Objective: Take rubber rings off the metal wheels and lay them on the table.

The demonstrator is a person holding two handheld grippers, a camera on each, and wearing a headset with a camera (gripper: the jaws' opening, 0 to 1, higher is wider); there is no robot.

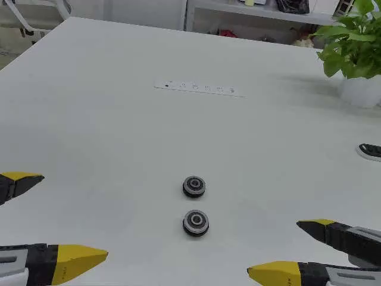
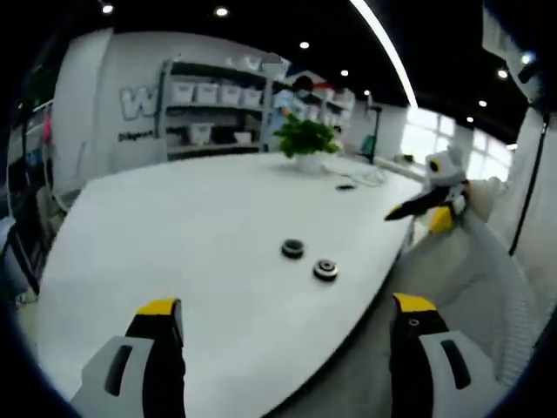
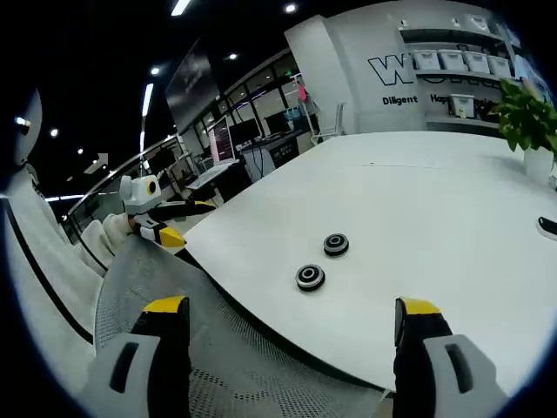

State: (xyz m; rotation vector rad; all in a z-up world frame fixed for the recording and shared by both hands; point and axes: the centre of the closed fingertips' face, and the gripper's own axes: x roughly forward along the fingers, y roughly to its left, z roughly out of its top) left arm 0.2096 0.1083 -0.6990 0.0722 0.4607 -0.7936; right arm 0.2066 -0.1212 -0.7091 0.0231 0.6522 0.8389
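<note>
1. Yellow-tipped and wedge-shaped, the two black jaws of the left gripper (image 1: 75, 215) enter at the lower left of the head view, spread wide with nothing between them
2. At the lower right the right gripper (image 1: 273, 248) mirrors it, with the same pointed yellow tips on black bodies; its jaws also stand wide apart and empty
3. Ahead of both grippers and well apart from them, the near wheel (image 1: 196, 223) lies flat on the table (image 1: 119, 131); it is a small round disc with a pale metal hub
4. Just beyond it lies the far wheel (image 1: 194, 186), the same shape, close to the near one but not touching it
5. Black rubber rings (image 1: 196, 233) are still seated round the rim of each wheel
6. The table top is white, smooth and matte, with a narrow flush panel (image 1: 199, 88) set into its middle
7. Far right stands a leafy green plant (image 1: 351, 42) in a round white pot, and a flat dark object (image 1: 370, 151) lies near it, cut off by the picture's edge
</note>
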